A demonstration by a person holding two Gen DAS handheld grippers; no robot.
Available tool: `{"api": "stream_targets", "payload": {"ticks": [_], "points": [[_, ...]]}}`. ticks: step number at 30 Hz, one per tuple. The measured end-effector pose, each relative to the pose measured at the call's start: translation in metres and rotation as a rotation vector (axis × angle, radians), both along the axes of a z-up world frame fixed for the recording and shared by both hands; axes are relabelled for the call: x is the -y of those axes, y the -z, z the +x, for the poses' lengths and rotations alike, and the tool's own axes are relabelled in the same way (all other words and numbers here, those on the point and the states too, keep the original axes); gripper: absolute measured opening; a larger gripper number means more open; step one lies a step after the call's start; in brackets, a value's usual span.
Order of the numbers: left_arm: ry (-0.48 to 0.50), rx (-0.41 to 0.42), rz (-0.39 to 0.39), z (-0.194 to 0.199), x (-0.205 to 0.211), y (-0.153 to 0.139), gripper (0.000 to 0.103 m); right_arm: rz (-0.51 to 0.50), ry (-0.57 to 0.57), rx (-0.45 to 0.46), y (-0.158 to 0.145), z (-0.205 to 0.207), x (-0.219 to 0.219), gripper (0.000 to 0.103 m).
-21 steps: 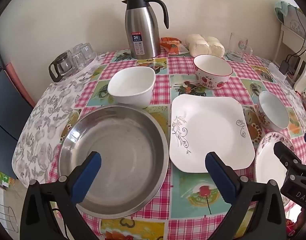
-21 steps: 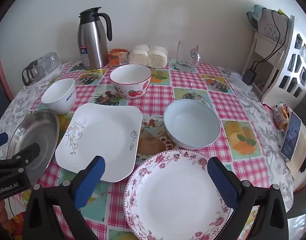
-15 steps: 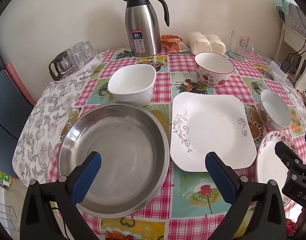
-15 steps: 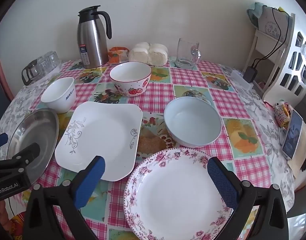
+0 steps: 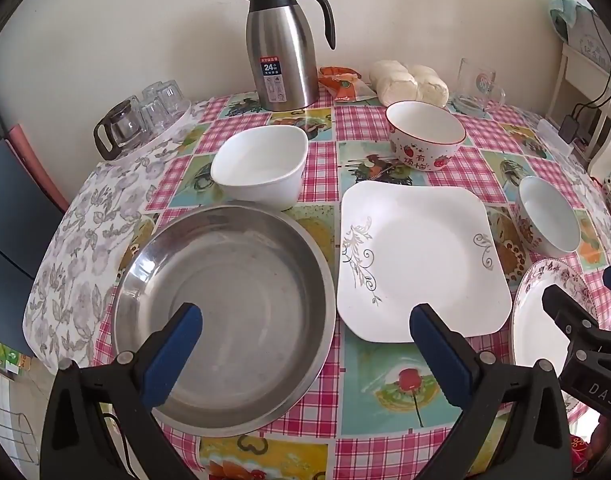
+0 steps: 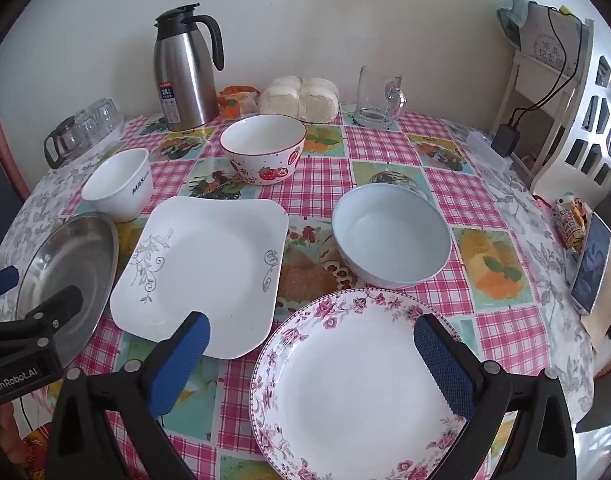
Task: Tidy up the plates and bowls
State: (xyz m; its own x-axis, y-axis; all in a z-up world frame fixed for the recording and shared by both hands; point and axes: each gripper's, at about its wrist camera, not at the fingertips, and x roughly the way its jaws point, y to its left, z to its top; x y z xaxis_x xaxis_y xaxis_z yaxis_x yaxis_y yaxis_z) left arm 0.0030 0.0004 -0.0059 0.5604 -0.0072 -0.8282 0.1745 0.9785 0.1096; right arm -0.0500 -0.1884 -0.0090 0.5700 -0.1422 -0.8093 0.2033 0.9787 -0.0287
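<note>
A steel pan (image 5: 225,304) lies at the table's near left, with a white square bowl (image 5: 261,168) just behind it. The white square plate (image 5: 417,256) sits mid-table, and a strawberry bowl (image 5: 425,136) stands behind it. Right of the plate are a pale blue bowl (image 6: 389,236) and a floral-rimmed round plate (image 6: 357,384). My left gripper (image 5: 305,316) hangs open above the steel pan's right rim, holding nothing. My right gripper (image 6: 311,324) hangs open above the floral plate, also empty.
A steel thermos jug (image 5: 283,48), buns (image 5: 409,80), a snack packet (image 5: 341,84) and a glass mug (image 6: 379,98) line the back by the wall. Glass cups (image 5: 145,116) stand at far left. A phone (image 6: 591,264) lies at the right edge beside a white shelf (image 6: 577,92).
Both views have shifted slightly, the dishes sliding a little downward and nearer in the frames. Nothing on the table has moved; both grippers remain wide and empty.
</note>
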Motion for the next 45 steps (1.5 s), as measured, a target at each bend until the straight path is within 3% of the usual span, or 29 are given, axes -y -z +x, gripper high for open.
{"api": "stream_targets", "payload": {"ticks": [45], "points": [[0.000, -0.007, 0.000, 0.0009, -0.0004, 0.0013, 0.103, -0.017, -0.015, -0.010, 0.0017, 0.0015, -0.0045, 0.103]]}}
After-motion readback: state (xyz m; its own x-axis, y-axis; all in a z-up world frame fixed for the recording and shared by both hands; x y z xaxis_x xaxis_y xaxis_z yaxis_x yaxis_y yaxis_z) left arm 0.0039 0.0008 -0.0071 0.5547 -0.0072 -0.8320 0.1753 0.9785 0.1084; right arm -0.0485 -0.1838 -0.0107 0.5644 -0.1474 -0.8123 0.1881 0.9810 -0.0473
